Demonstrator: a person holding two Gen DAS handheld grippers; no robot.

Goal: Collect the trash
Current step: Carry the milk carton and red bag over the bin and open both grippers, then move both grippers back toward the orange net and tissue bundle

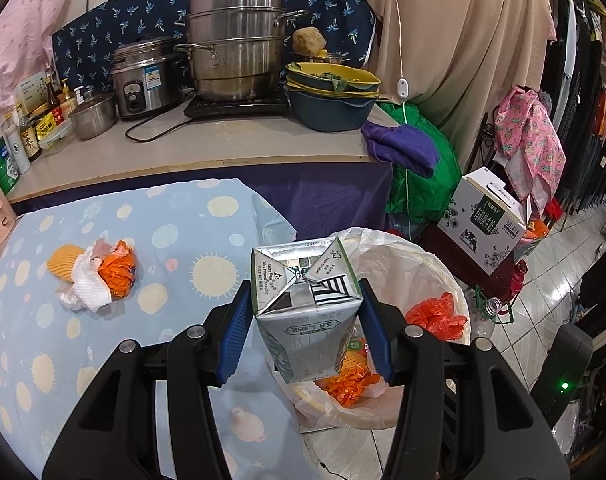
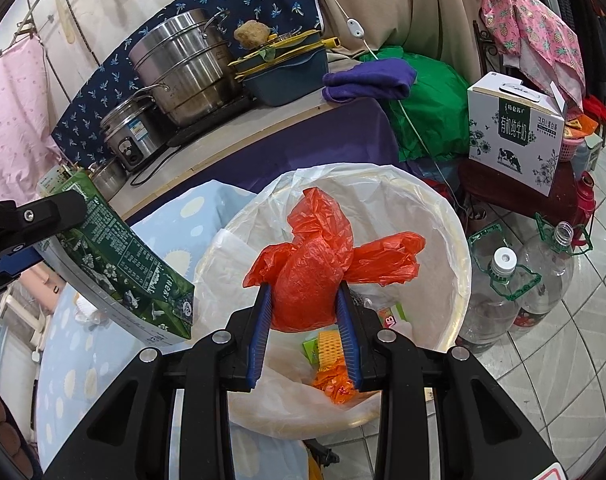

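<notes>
On the left, a small heap of trash lies on the dotted blue cloth: white tissue, crumpled orange plastic and a yellow foam net, pushed together. It is not yet collected, so I judge it is the next thing to take.

Further right, the left gripper has its jaws closed on a milk carton, one blue pad on each side wall. The carton is tilted over the near edge of the bin, probably so that it falls inside when released.

The bin, lined with a clear bag, stands on the tiled floor just beside the cloth. It already holds orange scraps and a foam net.

The right gripper holds a red plastic bag with narrow jaws, squeezing its bulging middle while the loose ends spread out. It hangs directly above the opening, so letting go should drop it in.
</notes>
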